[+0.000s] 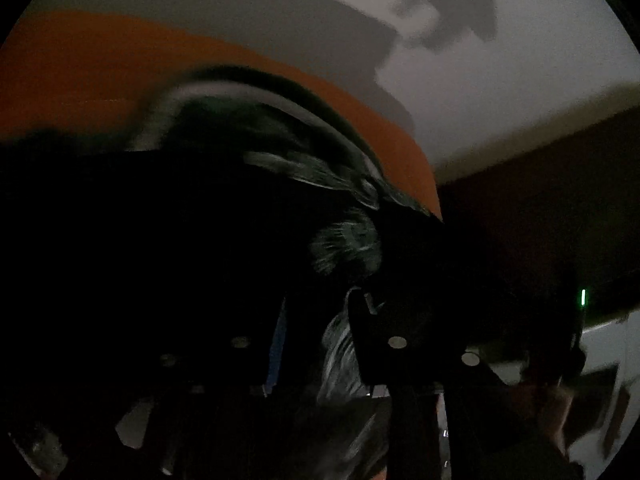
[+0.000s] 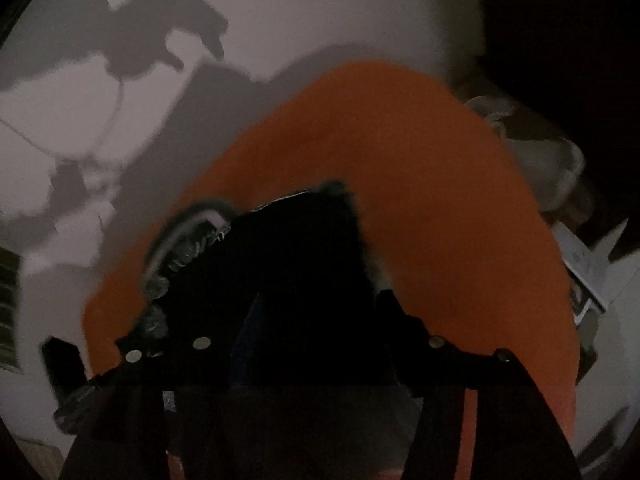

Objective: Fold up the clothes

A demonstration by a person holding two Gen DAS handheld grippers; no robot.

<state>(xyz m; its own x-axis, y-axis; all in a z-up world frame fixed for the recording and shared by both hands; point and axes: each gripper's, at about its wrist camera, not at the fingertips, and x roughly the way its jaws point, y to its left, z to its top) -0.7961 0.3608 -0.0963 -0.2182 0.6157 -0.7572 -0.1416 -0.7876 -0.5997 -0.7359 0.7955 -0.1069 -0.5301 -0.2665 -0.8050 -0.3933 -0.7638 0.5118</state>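
The scene is dim. A dark garment (image 1: 344,248) with pale grey print lies bunched on an orange surface (image 1: 100,64). My left gripper (image 1: 320,304) points down into it; its fingers stand a little apart, with a fold of the printed cloth in the gap, lying against the right finger (image 1: 396,340). In the right wrist view the same dark garment (image 2: 304,232) lies on the orange surface (image 2: 440,200). My right gripper (image 2: 320,296) has its jaws wide apart over the cloth, whose edge reaches between them. The pads themselves are lost in shadow.
A pale wall or floor (image 2: 280,20) with hard shadows lies beyond the orange surface. A crumpled grey-white item (image 2: 540,148) and papers (image 2: 580,268) sit at its right edge. A dark object with a green light (image 1: 583,297) and a white object (image 1: 608,352) are at the lower right.
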